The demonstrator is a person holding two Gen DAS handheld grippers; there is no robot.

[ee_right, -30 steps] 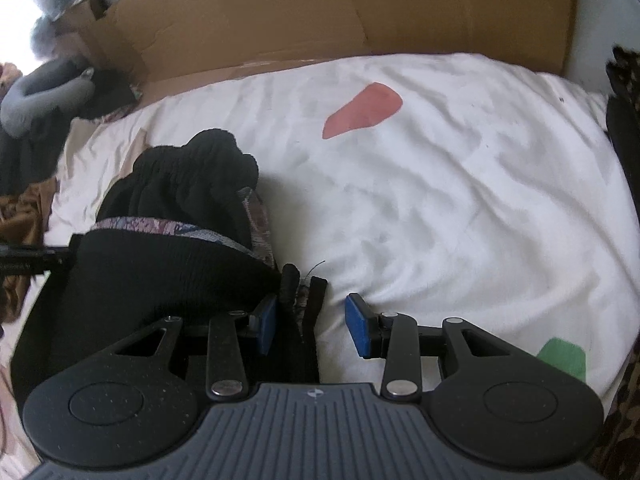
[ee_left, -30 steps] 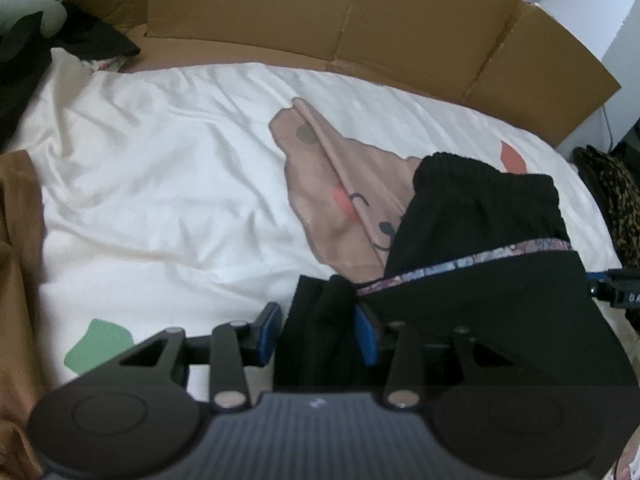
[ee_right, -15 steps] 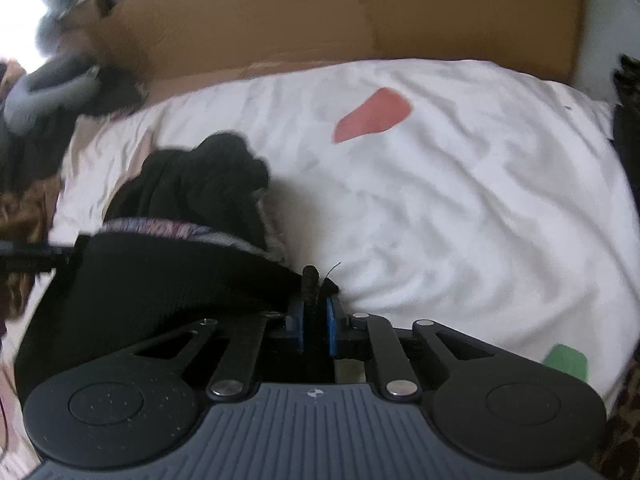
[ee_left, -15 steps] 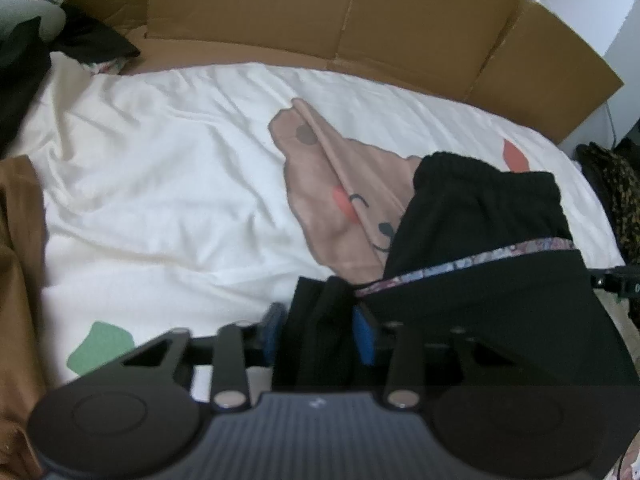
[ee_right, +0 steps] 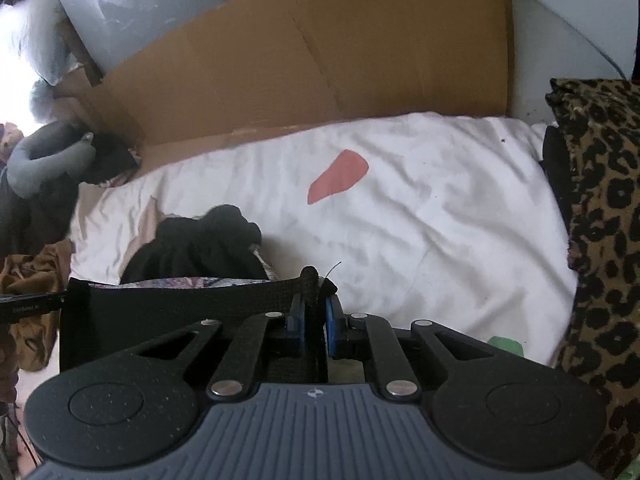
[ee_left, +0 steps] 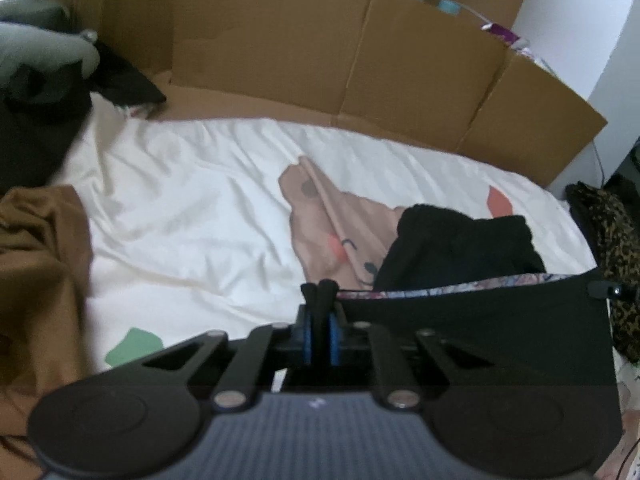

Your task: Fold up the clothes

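Pinched in from wide apart a second ago, and raised off the bed along with the near hem.

Far left: brown garment [ee_left: 36, 260] heaped at the edge of the white sheet [ee_left: 180, 220], well apart from the work. Little danger there unless swung wide.

Left gripper [ee_left: 319, 332]: jaws closing on the left corner of the black garment [ee_left: 460, 320], a thick bunched fold between the blue pads and poking out past them. Looks like several layers caught at once. Could slip if pulled sideways, or drop an inner layer and leave the fold lopsided.

Middle: near edge stretched taut between both grips, with its patterned trim [ee_left: 440, 291] showing along the top. Beyond it, lying crumpled on the sheet over the bear print, the far part of the same garment. Likely to drag in a lump instead of laying flat if carried forward too low, and to pull the sheet into wrinkles.

Right gripper [ee_right: 314, 324]: clenched on the right corner, cloth and a loose thread sticking up between the pads. Narrow bite; may tear free if the hands spread further apart.

Far right: leopard-print fabric [ee_right: 600, 240] beside the sheet. Snagging possible on a wide swing.
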